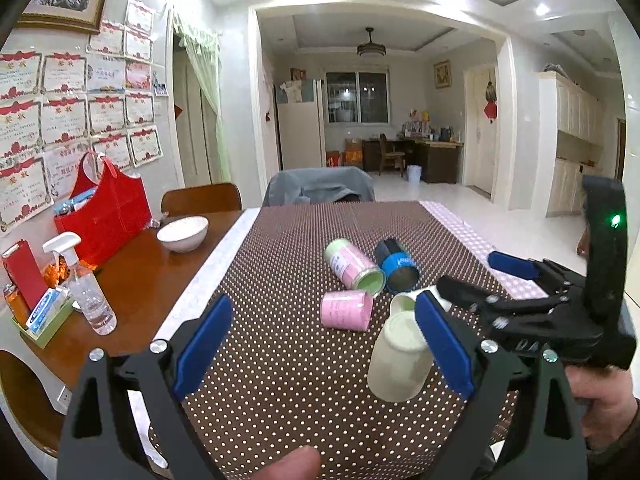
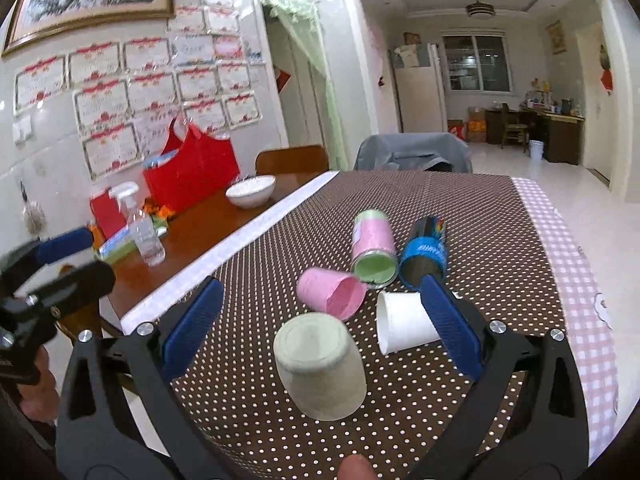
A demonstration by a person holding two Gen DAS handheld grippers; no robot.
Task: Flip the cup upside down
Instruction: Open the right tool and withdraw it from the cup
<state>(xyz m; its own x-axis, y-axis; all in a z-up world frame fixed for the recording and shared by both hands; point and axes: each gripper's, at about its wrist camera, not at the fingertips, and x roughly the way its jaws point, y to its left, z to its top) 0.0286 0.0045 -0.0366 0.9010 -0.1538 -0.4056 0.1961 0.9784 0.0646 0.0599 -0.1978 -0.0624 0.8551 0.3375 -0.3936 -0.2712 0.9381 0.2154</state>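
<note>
**Green cup stands mouth-down on the dotted cloth, both grippers wide open**

Here's the green cup (image 2: 320, 370), base up, mouth flat on the dotted cloth (image 2: 480, 216). It tips a little in the fisheye, but nothing grips it. The right gripper (image 2: 320, 324) hangs above it, fingers (image 2: 192, 324) spread wide to either side of the cup, neither one touching. From the left wrist, the left gripper (image 1: 320, 344) is spread wide too, and the cup (image 1: 400, 358) sits just inside its right-hand finger (image 1: 442, 344); contact there I cannot tell.

Just beyond the green cup, a pink cup (image 2: 332, 294) lies on its side, mouth toward the right. Right of the green cup, a white cup (image 2: 404, 326) lies tipped over as well, partly behind the right gripper's finger. Farther back from the green cup lie two cans side by side: a pink can (image 2: 374, 250) and a blue can (image 2: 424, 254), both open ends facing the cameras. Far left of the green cup, on bare wood, sit a white bowl (image 2: 251, 191) and a spray bottle (image 2: 140, 224)
</note>
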